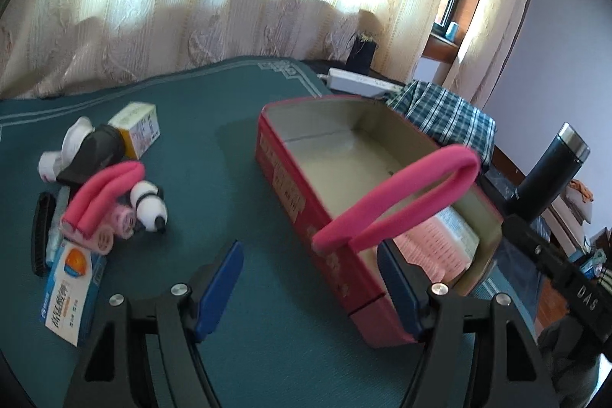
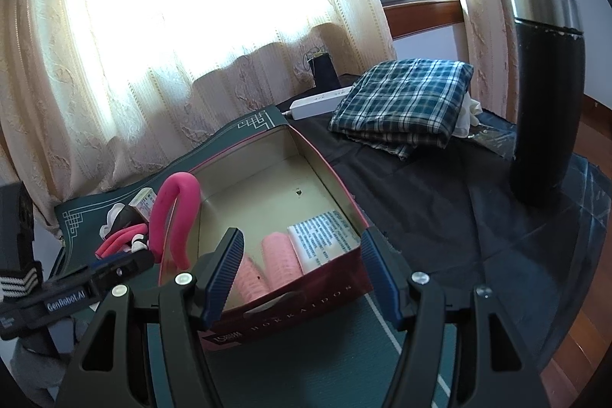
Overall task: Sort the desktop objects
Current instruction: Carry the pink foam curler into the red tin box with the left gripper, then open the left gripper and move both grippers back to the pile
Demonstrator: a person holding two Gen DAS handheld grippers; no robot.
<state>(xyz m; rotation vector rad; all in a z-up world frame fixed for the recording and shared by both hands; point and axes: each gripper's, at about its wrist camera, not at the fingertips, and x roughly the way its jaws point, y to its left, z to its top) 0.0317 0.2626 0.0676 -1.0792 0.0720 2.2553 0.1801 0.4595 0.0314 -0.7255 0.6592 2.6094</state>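
Left claw: your left gripper hangs over the green mat with its blue fingers spread wide and nothing between them; its right finger sits against the near corner of the red box.
Right claw: your right gripper is also wide open and holds nothing; its fingers straddle the near end of the red box.
Box: it lies open on the mat, lid off, long side running away from you.
Box contents: two pink hair rollers lie side by side at the near end, touching a white printed packet.
Bent foam curler: a pink foam curler, folded into a loop, rests across the box's left wall, its bend over the inside and its ends outside by your left gripper.
Unsorted pile: left of the box on the mat you have a second pink foam curler, pink rollers, a panda toy, a black comb, a blue-and-white medicine box and a yellow carton.
Beyond the box: a folded plaid cloth, a white power strip and a black flask.
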